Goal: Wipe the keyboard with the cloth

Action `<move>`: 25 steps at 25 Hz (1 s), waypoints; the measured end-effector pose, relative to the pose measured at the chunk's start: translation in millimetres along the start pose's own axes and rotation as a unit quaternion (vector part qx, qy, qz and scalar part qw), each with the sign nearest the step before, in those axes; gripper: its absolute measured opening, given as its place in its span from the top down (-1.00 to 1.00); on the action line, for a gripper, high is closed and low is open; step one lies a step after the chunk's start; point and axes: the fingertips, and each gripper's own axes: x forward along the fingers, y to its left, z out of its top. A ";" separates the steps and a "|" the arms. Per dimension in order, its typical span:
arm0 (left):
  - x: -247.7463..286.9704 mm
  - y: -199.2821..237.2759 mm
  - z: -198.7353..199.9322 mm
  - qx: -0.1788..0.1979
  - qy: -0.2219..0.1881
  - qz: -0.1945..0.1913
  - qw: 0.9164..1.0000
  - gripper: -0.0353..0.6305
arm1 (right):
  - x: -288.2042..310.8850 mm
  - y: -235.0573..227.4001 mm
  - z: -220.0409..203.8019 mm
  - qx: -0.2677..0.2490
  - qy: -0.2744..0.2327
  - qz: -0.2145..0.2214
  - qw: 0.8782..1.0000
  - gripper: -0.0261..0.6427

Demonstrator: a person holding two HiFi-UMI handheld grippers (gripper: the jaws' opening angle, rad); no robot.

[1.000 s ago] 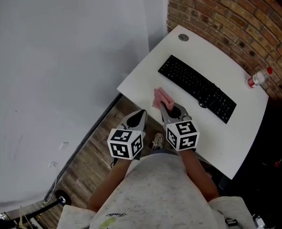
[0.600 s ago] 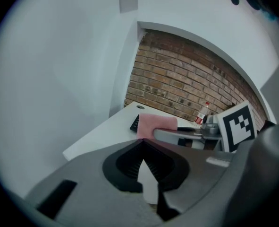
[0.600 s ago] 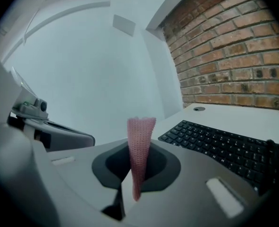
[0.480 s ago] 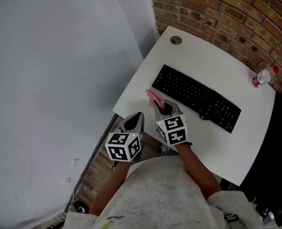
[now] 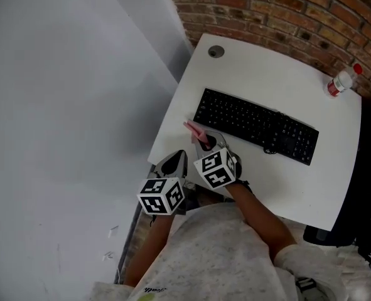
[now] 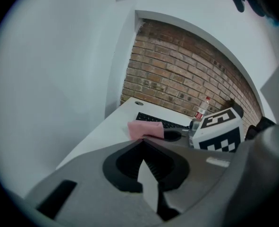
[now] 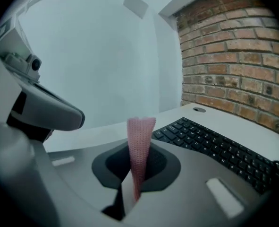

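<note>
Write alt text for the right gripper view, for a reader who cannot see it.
The right gripper is shut on a pink cloth, which stands up in a narrow strip. To the right, a black keyboard lies on a white desk before a brick wall.

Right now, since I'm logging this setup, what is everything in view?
desk: one, white, in the corner
keyboard: one, black, mid-desk
cloth: one, pink, by the keyboard's left end
bottle: one, pale with red cap, desk's far right corner
cable hole: one, grey, desk's far left corner
brick wall: one, red-brown, behind the desk
left gripper: one, grey, shut, empty, at desk's near edge
right gripper: one, grey, shut on the cloth
</note>
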 end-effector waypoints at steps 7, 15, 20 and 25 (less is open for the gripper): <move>22.5 15.0 18.1 0.023 0.017 -0.055 0.998 0.92 | 15.5 -3.1 -7.4 -0.041 0.034 -0.052 0.997 0.84; 35.2 25.3 29.9 0.056 0.042 -0.102 0.992 0.92 | 24.1 -10.4 -8.6 -0.024 0.051 -0.097 0.994 0.84; 40.0 34.8 33.7 0.064 0.051 -0.126 0.989 0.92 | 25.6 -11.8 -7.9 -0.015 0.057 -0.122 0.991 0.84; 48.4 36.2 37.9 0.078 0.066 -0.156 0.982 0.92 | 24.0 -12.0 -7.4 -0.002 0.064 -0.143 0.988 0.84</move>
